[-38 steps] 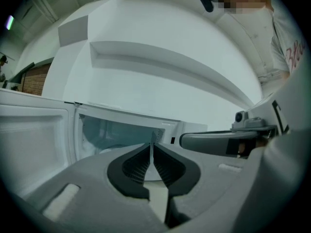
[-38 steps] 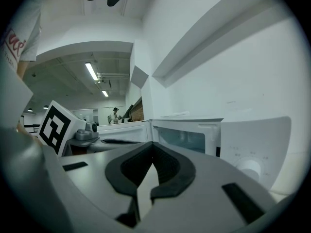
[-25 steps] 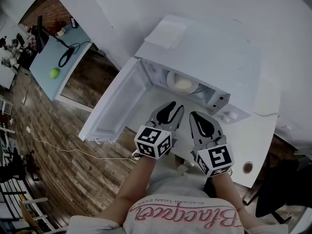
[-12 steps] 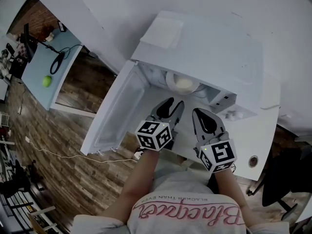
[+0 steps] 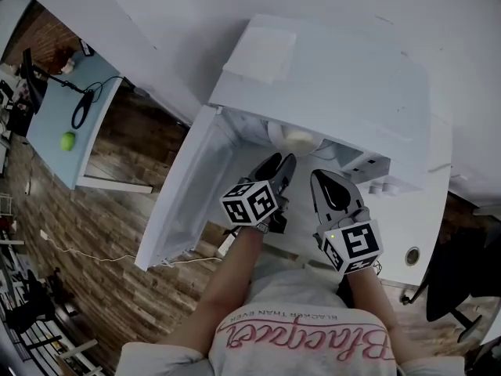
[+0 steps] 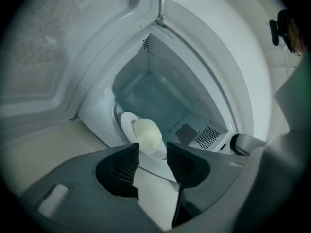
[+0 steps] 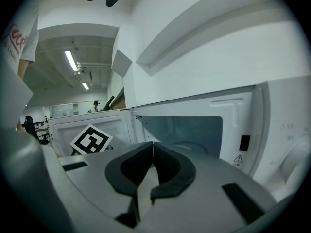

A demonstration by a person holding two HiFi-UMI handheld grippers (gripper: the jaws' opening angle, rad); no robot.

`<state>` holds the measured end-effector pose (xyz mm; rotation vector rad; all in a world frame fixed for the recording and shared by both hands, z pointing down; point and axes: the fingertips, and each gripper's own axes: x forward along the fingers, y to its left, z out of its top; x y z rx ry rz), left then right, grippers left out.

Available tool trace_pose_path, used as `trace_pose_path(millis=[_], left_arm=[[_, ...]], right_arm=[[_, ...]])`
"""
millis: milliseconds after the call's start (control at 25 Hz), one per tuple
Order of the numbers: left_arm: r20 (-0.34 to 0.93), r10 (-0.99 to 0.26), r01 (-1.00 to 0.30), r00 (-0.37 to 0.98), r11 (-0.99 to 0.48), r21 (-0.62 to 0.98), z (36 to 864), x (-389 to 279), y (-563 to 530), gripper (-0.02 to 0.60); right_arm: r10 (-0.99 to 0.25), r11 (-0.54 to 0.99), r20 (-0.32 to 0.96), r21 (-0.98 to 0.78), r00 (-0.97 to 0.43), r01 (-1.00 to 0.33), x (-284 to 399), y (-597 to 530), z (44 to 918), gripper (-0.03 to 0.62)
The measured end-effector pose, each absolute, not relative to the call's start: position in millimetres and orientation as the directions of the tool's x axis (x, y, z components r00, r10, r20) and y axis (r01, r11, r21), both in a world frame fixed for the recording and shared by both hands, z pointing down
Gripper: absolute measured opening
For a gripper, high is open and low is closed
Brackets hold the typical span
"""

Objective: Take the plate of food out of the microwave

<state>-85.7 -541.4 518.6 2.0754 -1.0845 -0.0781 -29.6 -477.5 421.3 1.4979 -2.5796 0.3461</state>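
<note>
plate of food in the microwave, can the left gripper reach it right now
Probably yes: the microwave door stands open, the left gripper points at the plate of food, its jaws have just been opening with nothing between them, and nothing blocks the way.

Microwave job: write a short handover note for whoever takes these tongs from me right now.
Left tongs: open, have just been opening, nothing between them, aimed at the plate.
Right tongs: shut, empty, in front of the microwave.
The plate with pale food sits inside the cavity, untouched.
Done: door is open.
To do: reach in, grip the plate's rim, bring it out level.
</note>
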Motion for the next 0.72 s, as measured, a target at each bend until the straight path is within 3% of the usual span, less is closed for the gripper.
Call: trace_pose_path(millis=[280,720], left_arm=[[0.312,-0.722,-0.648,0.617,-0.242,0.722,530.7,-91.5,-562.2,0.183],[0.465,-0.708,-0.667,0.532,-0.012,0.745,554.7,-104.2,-579.3,0.183]], right_arm=[[-0.845,0.458,0.249,-0.121,-0.474,-0.881,-30.6,-491.1,426.1,0.012],[-0.840,0.459,0.271,-0.109,-0.470,-0.882,-33.0,-505.2,433.8,0.012]])
